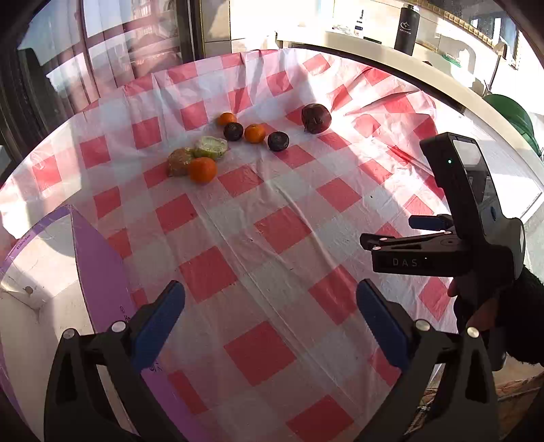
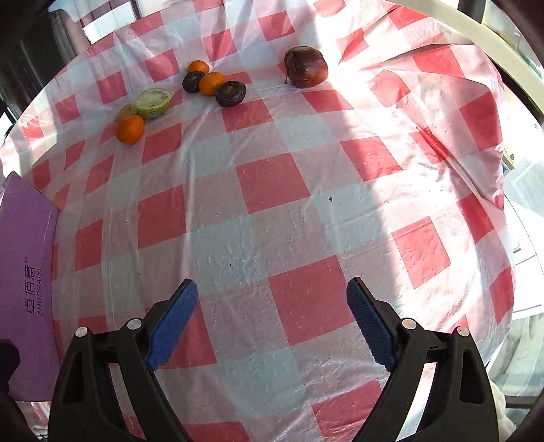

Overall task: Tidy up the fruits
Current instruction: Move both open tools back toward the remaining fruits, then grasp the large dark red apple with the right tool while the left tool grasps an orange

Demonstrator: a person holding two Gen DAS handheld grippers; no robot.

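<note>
Both the left gripper (image 1: 270,306) and right gripper (image 2: 272,306) gape wide and empty (the halved kiwi (image 2: 152,102) lies cut face up, long axis across the right wrist view).

White letters "DAS" are read on the black body of the right gripper (image 1: 391,243), seen side-on in the left wrist view. On the flat purple cardboard box (image 2: 29,272) at the table's left edge, white Chinese characters are printed above the Latin word "ZHUOBAIYI", with a small registered-mark sign beside them. A pale logo and a line of small lettering are carried by the tall black bottle (image 1: 407,29) on the far counter, too small to be read.
</note>
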